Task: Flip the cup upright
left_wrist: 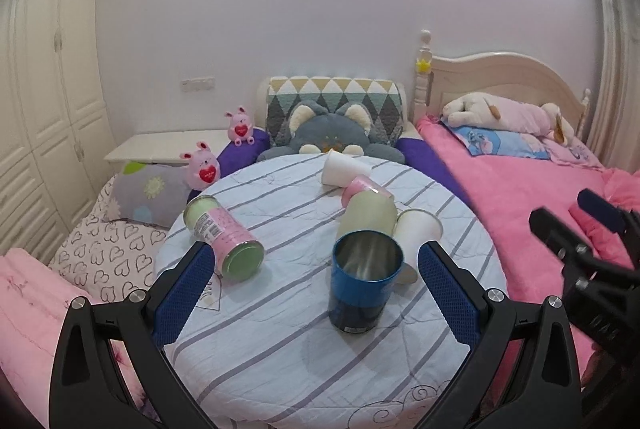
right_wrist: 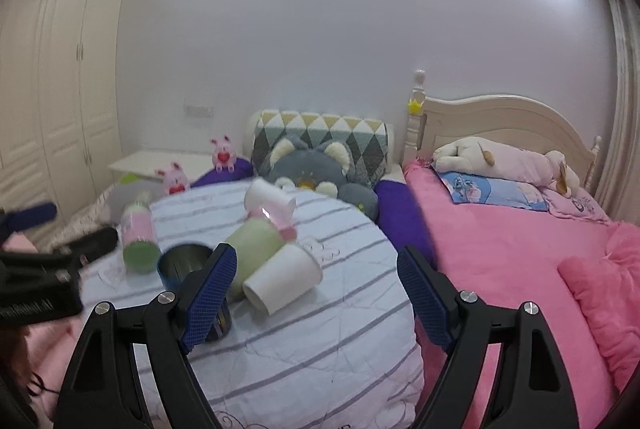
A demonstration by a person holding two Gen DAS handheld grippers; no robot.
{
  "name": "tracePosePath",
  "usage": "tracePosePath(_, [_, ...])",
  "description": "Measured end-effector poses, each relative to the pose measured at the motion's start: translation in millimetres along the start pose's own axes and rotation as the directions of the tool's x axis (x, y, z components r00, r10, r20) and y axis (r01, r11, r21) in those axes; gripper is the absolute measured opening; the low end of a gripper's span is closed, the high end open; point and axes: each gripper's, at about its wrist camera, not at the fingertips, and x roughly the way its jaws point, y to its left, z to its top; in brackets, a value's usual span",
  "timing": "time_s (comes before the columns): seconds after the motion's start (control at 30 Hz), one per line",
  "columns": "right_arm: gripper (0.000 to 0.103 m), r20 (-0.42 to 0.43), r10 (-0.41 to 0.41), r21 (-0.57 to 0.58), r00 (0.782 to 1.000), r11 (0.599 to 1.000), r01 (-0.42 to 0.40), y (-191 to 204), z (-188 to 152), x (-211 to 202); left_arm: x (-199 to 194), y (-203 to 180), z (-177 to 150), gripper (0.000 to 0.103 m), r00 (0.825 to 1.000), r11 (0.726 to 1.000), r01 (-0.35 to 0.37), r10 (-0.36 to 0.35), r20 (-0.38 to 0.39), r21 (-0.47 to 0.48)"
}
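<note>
Here we hold both tongs wide open and empty above the striped table (left_wrist: 280, 369). The white cup (right_wrist: 282, 279) lies on its side just ahead of our right gripper (right_wrist: 318, 295), its mouth facing us, its long axis running away toward the blue tin (left_wrist: 365, 283), so the right is nearer than our left gripper (left_wrist: 314, 295).

The counter (left_wrist: 280, 369) wears a white cloth with grey stripes. The upright cup (left_wrist: 365, 281) is blue outside and silvery inside. A can (left_wrist: 224, 239) lying near the counter's left edge is pink with pale green ends. A pale green cup (left_wrist: 370, 215) and a white cup (left_wrist: 418, 229) lie behind the blue one. The tongs (left_wrist: 316, 293) have blue pads on black arms. The bed (left_wrist: 520, 197) is pink.
</note>
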Motion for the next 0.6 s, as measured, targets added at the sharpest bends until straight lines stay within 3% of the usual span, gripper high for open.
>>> tracePosePath(0.6, [0.084, 0.122, 0.025, 0.025, 0.992, 0.999, -0.028, -10, 5, -17, -8, -16, 4, 0.103, 0.997, 1.000, -0.008, 0.006, 0.073, 0.024])
